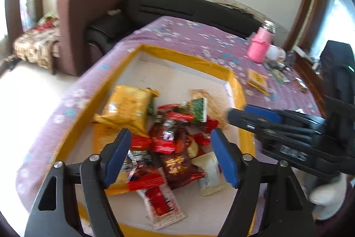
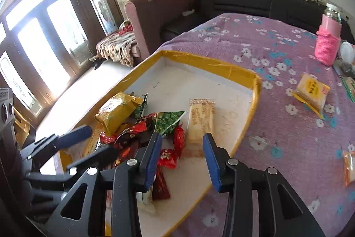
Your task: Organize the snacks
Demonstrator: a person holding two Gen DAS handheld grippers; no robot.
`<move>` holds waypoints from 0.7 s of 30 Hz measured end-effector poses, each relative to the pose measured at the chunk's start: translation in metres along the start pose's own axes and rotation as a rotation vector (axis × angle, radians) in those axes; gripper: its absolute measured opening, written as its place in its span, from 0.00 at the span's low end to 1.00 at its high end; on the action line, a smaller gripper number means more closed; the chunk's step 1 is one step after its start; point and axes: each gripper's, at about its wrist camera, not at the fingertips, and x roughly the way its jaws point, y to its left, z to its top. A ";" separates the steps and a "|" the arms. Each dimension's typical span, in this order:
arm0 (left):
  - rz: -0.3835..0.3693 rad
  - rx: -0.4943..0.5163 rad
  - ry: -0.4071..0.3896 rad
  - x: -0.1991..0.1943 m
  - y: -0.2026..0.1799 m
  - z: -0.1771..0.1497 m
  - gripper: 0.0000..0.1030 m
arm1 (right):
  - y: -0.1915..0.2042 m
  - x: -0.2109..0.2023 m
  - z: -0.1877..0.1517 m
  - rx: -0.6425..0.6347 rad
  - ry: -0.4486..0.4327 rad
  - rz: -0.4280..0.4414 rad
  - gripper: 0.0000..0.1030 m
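A white tray with a yellow taped rim lies on a purple flowered cloth. It holds a heap of snack packets: a yellow bag, a green packet, several red packets, and a long beige wafer pack. My left gripper is open and empty above the heap. My right gripper is open and empty over the tray's right part, near the beige pack. Each gripper also shows in the other view.
On the cloth outside the tray lie a yellow biscuit pack and an orange packet at the right edge. A pink knitted bottle and small clutter stand at the far right. Sofas lie behind.
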 end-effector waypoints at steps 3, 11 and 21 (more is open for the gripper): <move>0.090 0.026 -0.048 -0.015 -0.008 -0.003 0.74 | -0.006 -0.019 -0.013 0.007 -0.026 -0.010 0.45; 0.183 0.103 -0.112 -0.042 -0.041 -0.011 0.76 | -0.028 -0.070 -0.048 0.028 -0.080 -0.035 0.47; 0.210 0.190 -0.181 -0.073 -0.090 -0.018 0.81 | -0.048 -0.134 -0.080 0.012 -0.194 -0.104 0.59</move>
